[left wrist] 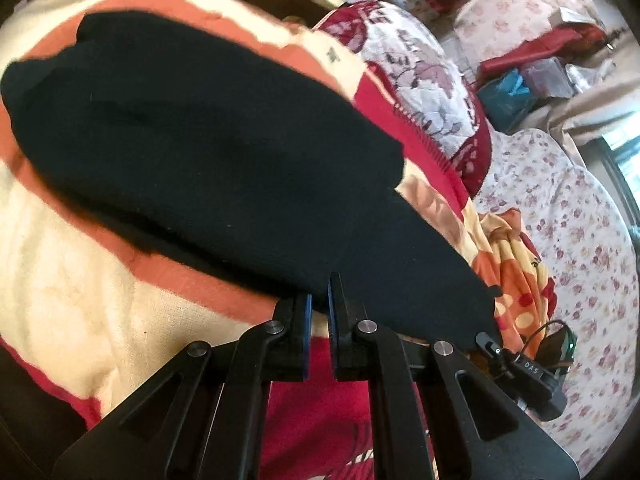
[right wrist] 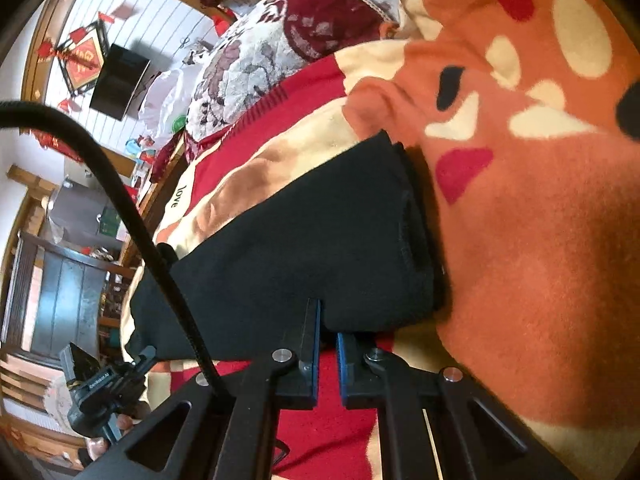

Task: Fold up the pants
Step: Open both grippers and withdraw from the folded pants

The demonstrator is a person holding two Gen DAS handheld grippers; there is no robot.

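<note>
**A:** so where are we in the fold? One pair of black pants (left wrist: 208,148), lying flat on the blanket (left wrist: 60,280) on the bed. Looks like it's already doubled over, there's a layered edge in the right wrist view.

**B:** yeah, I'd call it the grab for the next fold. Two tools: the left tool (left wrist: 319,300) is pressed together at the near hem, and so is the right tool (right wrist: 328,324). Fabric seems to run into both sets of jaws, so I read both as pinching the edge, though the contact itself is hard to see.

**A:** next move?

**B:** my guess: lift both corners together, keep the edge taut, carry it over toward the far end. Uneven lift and the layers slide apart.

**A:** anything else?

**B:** two floral pillows (left wrist: 424,80) beside the blanket, well apart from the pants.
</note>
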